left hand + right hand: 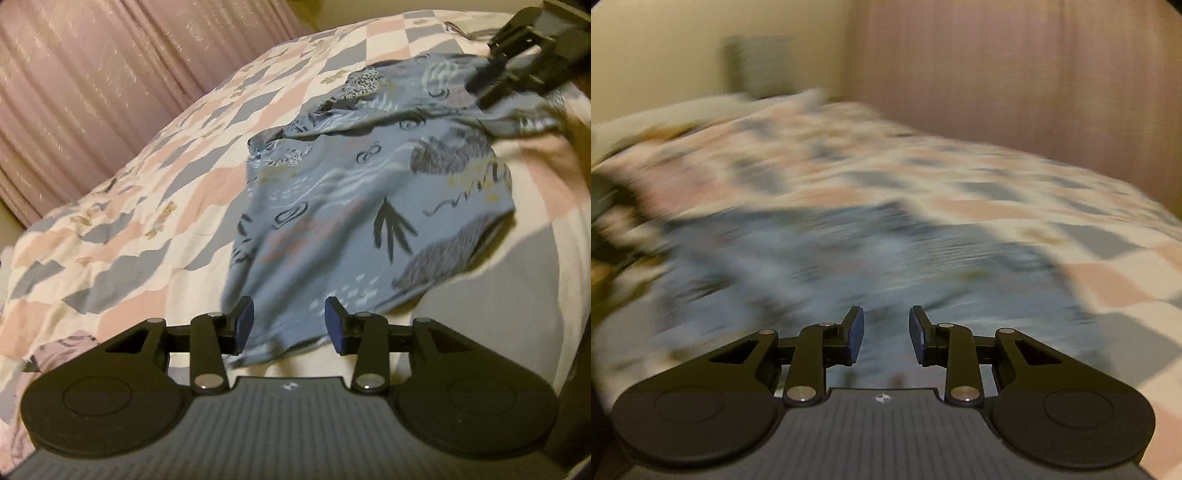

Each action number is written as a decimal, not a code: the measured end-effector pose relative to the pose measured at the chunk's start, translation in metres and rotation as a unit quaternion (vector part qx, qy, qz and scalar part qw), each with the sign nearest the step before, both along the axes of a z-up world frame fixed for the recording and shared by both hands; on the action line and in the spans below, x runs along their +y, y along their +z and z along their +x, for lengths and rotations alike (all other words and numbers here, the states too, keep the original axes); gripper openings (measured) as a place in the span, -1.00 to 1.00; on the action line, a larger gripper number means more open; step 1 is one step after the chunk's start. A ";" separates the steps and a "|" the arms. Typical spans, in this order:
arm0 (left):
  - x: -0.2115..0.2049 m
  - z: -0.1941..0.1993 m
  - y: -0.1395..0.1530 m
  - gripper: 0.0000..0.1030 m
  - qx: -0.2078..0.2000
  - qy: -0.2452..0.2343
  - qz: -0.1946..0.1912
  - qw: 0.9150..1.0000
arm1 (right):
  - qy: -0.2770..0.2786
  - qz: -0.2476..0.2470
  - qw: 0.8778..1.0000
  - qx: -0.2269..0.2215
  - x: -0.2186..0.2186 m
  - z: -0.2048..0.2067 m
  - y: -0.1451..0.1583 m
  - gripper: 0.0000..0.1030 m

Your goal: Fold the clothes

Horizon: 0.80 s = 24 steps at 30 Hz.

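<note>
**Blue patterned garment lies on the bed, both grippers spread**

A blue garment (369, 192) printed with dark squiggles, leaf shapes and grey patches lies rumpled on the bed (147, 206), over a quilt of pink, grey and cream checks. Its near hem sits just ahead of the left gripper (290, 325), whose blue pads stand apart with cloth showing in the gap; neither pad presses on the fabric. At the far corner of the garment, the right gripper (495, 79) appears as a dark, blurred shape just above the cloth. From its own view, the right gripper (886, 334) has its jaws spread too, nothing pinched between them, with the garment (849, 251) smeared by blur below. A mauve curtain (92, 74) hangs along the far side of the bed.
</note>
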<state>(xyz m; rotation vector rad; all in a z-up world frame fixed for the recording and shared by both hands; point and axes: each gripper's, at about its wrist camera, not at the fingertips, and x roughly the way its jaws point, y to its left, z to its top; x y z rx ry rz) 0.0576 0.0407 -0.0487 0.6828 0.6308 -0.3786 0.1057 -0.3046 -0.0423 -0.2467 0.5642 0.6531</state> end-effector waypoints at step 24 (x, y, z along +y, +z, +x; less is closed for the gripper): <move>-0.006 -0.019 -0.031 -0.09 -0.034 -0.063 0.013 0.997 | 0.158 -0.268 0.941 -0.132 0.150 -0.085 -0.045 -0.69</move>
